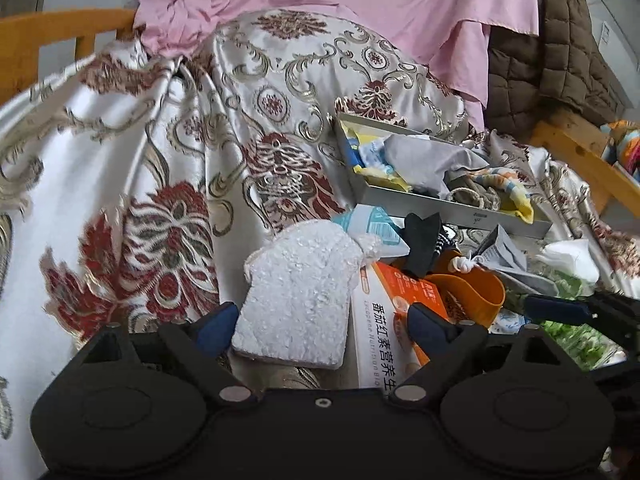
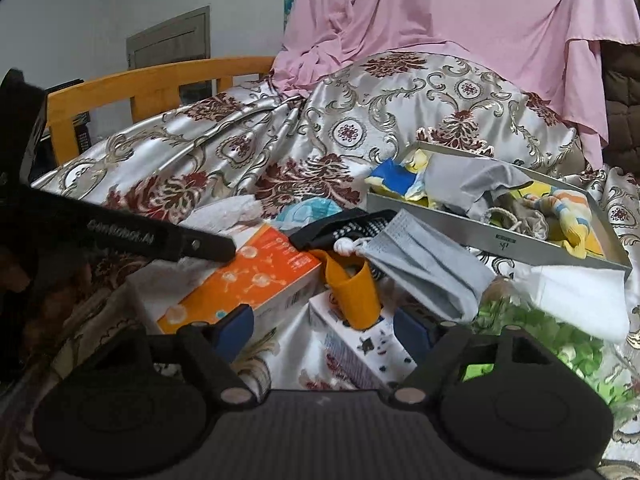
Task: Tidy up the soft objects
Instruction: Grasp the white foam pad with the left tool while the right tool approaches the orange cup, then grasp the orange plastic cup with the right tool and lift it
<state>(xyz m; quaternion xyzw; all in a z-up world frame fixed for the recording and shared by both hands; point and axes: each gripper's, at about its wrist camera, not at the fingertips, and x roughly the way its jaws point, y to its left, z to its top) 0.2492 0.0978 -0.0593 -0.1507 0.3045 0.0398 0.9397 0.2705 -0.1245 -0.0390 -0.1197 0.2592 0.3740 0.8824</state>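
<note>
A white fluffy toast-shaped cloth (image 1: 298, 296) lies on the patterned bedspread, between and just ahead of the open jaws of my left gripper (image 1: 320, 326); I cannot tell if they touch it. A grey metal tray (image 1: 460, 204) holds several soft cloths and socks; it also shows in the right wrist view (image 2: 480, 226). A grey face mask (image 2: 430, 264) lies over an orange cup (image 2: 352, 292), just ahead of my open, empty right gripper (image 2: 326, 330). A black sock (image 2: 344, 226) lies behind the cup.
An orange-and-white box (image 2: 240, 280) and a white printed box (image 2: 356, 354) lie among the clutter. White tissue (image 2: 580, 296) and a green pack (image 2: 560, 340) are at the right. A wooden bed rail (image 2: 152, 88), pink sheet (image 2: 460, 20) and brown quilted jacket (image 1: 552, 60) stand behind.
</note>
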